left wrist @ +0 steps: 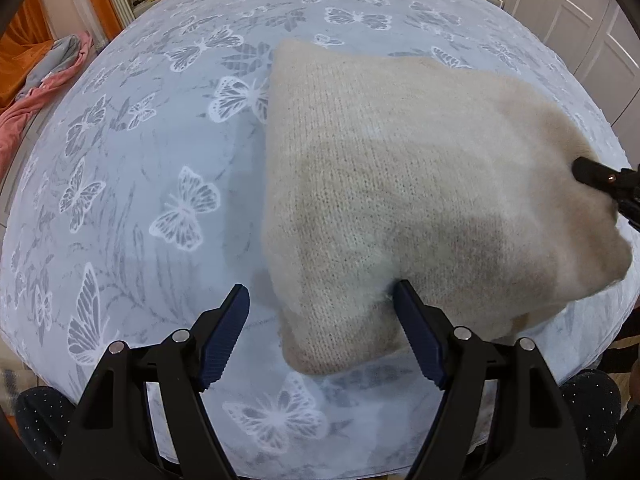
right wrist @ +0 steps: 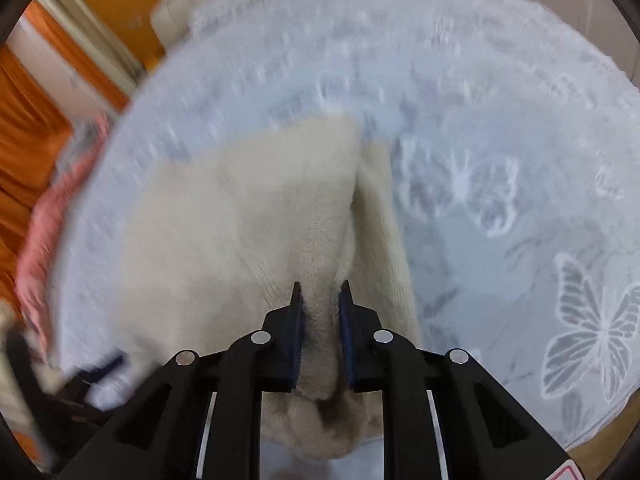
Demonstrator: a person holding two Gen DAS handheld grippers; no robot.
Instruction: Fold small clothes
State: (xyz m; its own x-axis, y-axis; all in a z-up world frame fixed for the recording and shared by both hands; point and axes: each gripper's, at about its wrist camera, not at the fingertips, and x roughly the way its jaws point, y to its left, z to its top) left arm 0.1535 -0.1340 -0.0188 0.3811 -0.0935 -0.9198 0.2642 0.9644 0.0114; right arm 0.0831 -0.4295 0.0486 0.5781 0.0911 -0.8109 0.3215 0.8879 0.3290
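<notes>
A cream knitted garment (left wrist: pixel 400 184) lies partly lifted on the blue butterfly bedspread (left wrist: pixel 140 184). My left gripper (left wrist: pixel 320 300) is open, its jaws wide apart astride the garment's near corner; its right finger touches the knit. My right gripper (right wrist: pixel 321 300) is shut on a fold of the same cream garment (right wrist: pixel 240 232) and holds it raised off the bed. It shows in the left wrist view (left wrist: pixel 600 176) as a black tip at the garment's right edge. The right wrist view is blurred by motion.
Pink and grey clothes (left wrist: pixel 48 80) lie heaped off the bed's left side, also in the right wrist view (right wrist: pixel 44 224). Orange curtains (left wrist: pixel 20 40) hang at the left and white cupboard doors (left wrist: pixel 580 12) stand at the right. The bed edge (left wrist: pixel 280 468) is near me.
</notes>
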